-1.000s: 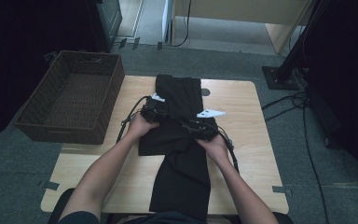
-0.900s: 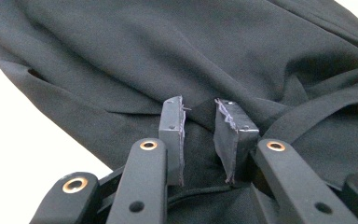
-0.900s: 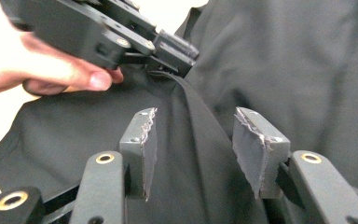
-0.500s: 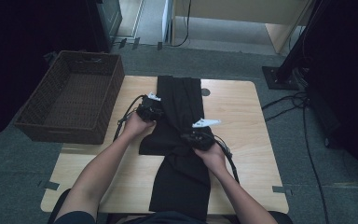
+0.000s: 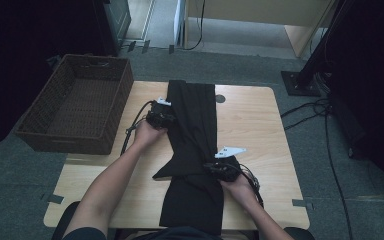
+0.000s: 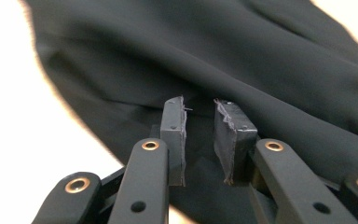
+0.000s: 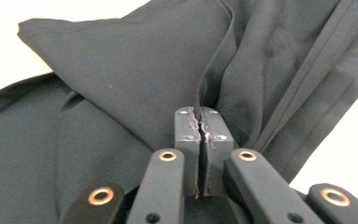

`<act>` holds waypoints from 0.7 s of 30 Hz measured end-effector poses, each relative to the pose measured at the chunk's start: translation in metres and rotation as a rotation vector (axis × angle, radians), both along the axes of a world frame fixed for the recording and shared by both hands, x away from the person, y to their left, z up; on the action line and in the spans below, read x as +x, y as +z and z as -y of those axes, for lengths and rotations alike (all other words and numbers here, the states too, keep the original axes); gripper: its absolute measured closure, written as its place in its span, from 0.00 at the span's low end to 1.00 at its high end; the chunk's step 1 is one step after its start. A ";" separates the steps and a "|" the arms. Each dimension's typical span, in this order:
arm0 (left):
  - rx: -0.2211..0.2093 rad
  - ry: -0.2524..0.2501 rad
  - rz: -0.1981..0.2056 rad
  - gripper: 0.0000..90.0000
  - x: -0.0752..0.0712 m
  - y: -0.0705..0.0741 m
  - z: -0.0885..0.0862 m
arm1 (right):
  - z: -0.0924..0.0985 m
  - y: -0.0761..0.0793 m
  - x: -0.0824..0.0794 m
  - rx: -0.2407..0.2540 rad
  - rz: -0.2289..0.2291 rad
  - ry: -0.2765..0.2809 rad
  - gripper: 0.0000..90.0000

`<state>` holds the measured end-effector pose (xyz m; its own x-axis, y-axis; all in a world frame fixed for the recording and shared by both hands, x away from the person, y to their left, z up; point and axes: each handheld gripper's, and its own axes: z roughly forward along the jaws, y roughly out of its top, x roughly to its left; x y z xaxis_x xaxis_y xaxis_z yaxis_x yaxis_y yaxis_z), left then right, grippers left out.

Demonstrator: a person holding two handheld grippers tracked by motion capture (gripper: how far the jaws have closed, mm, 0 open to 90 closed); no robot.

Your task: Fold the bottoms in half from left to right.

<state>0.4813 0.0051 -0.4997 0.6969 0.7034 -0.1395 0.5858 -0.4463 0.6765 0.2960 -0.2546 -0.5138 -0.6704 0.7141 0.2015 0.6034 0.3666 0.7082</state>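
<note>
Nearest me, the right tool (image 5: 223, 169) pinches a fold of the black trousers (image 5: 192, 130), limp, slippery cloth lying lengthwise on the surface (image 5: 260, 120); grab it at a seam. Farther off, the left tool (image 5: 161, 118) rests on the trousers' edge, jaws slightly apart, gripping nothing.

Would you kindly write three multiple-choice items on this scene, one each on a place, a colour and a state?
1. Where is the basket?
A. left of the table
B. on the cloth
C. right of the table

2. What colour is the cloth?
A. white
B. black
C. red

3. How is the right hand-held gripper?
A. wide open
B. lying in the basket
C. shut on the cloth

Answers:
1 A, it stands off the table's left edge.
2 B, the cloth is black.
3 C, its pads meet on a fold.
</note>
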 end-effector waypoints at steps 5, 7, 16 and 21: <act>0.017 -0.079 -0.006 0.80 -0.022 -0.003 0.007 | -0.003 -0.003 0.007 -0.003 0.047 -0.026 0.94; 0.021 -0.090 -0.008 0.79 -0.027 -0.005 0.006 | -0.002 -0.004 0.010 0.001 0.051 -0.034 0.94; 0.005 -0.053 0.023 0.78 -0.026 -0.009 -0.002 | -0.006 -0.006 0.036 0.009 0.074 -0.075 0.89; 0.016 -0.052 0.029 0.81 -0.026 -0.009 -0.002 | -0.004 -0.001 0.034 0.011 0.014 -0.066 0.88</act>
